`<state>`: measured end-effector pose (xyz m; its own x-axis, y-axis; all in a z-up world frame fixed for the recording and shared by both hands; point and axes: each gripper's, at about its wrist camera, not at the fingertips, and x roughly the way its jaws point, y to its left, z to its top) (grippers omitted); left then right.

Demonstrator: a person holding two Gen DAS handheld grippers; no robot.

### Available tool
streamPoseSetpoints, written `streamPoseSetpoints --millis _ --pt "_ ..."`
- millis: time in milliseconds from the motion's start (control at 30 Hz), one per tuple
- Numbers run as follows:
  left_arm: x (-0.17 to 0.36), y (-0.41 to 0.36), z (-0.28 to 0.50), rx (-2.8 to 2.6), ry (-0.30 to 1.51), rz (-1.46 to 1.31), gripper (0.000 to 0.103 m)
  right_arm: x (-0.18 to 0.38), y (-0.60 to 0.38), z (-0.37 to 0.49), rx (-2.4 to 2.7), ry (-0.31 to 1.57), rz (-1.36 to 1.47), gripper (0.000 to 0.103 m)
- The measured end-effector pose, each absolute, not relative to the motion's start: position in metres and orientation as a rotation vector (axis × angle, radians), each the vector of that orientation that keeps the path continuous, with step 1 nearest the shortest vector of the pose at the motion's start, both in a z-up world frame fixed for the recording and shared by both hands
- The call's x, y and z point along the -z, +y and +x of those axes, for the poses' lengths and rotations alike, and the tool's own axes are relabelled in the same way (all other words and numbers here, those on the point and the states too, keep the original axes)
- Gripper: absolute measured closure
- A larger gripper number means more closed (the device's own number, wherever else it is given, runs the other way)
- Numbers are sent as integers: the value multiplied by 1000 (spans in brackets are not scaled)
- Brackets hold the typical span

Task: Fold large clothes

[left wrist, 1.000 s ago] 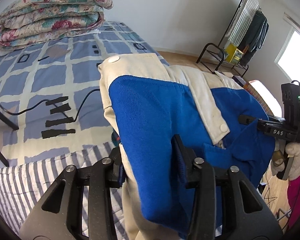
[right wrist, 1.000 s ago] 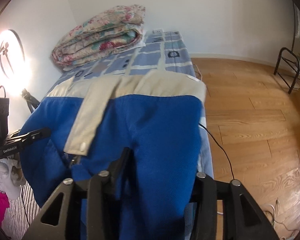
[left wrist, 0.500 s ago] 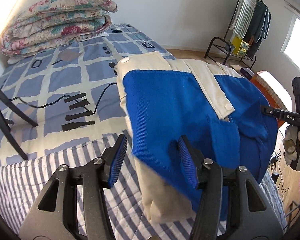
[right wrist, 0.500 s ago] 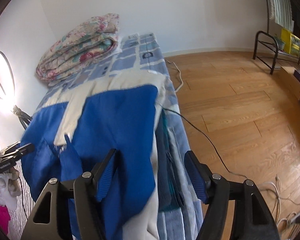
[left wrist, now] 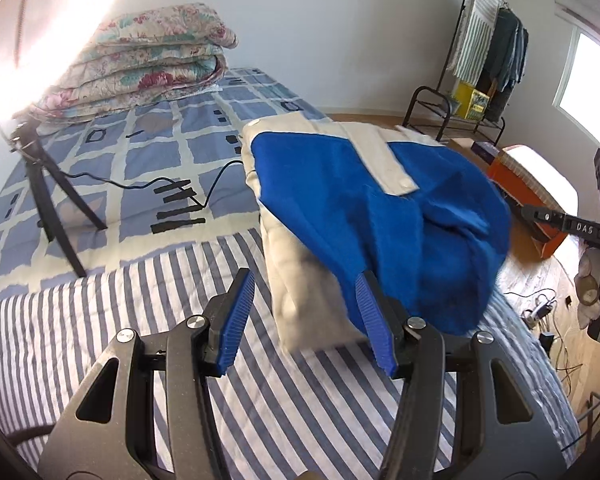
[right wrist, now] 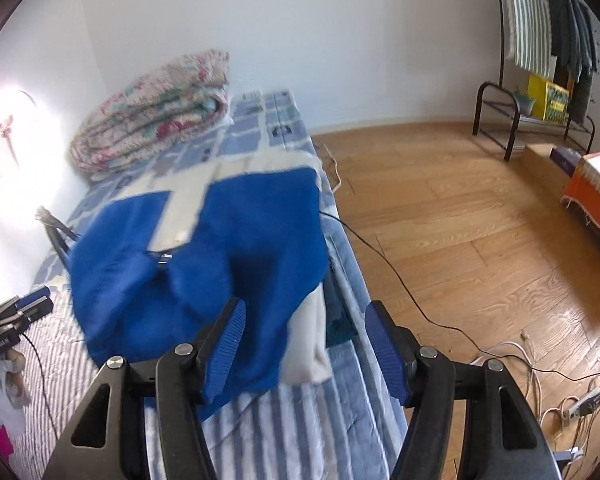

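Observation:
A blue and cream garment lies folded on the bed, its near end over the striped sheet. My left gripper hovers just short of the cream lower edge, open, its pads touching no cloth. In the right wrist view the garment lies by the bed's right edge. My right gripper is near its blue and cream corner; its jaws are closing slightly, with the cloth showing in the gap but not pressed. The other gripper appears at the far right of the left wrist view.
A folded floral quilt sits at the head of the bed. A small black tripod and a black cable are on the checked sheet. On the wooden floor are a clothes rack, an orange box and loose cables.
Both grippers let go of the garment, opened and drew back towards the foot of the bed. The garment, held up before, now rests folded on the bed.

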<state>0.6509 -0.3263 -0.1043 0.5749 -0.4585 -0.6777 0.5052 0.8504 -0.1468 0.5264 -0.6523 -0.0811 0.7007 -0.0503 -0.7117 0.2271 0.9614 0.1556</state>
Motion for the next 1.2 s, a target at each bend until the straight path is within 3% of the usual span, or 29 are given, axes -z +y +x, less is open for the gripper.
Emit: streamPoseSetpoints --millis 600,700,867,933,1100,1200 --pt "-26 -250 458 572 616 33 46 -53 -497 357 102 654 35 37" --pt "-35 -234 428 560 607 17 38 -61 -478 328 109 641 32 34" --pt "-44 -220 379 539 569 49 37 -66 -450 280 104 610 60 27" --pt "-46 -215 360 534 557 53 28 -64 -441 263 111 602 56 23" --pt "-43 -203 313 521 529 69 24 -55 -424 227 136 568 66 16" --pt "-39 -199 287 516 507 78 15 -49 -417 211 135 554 81 13"
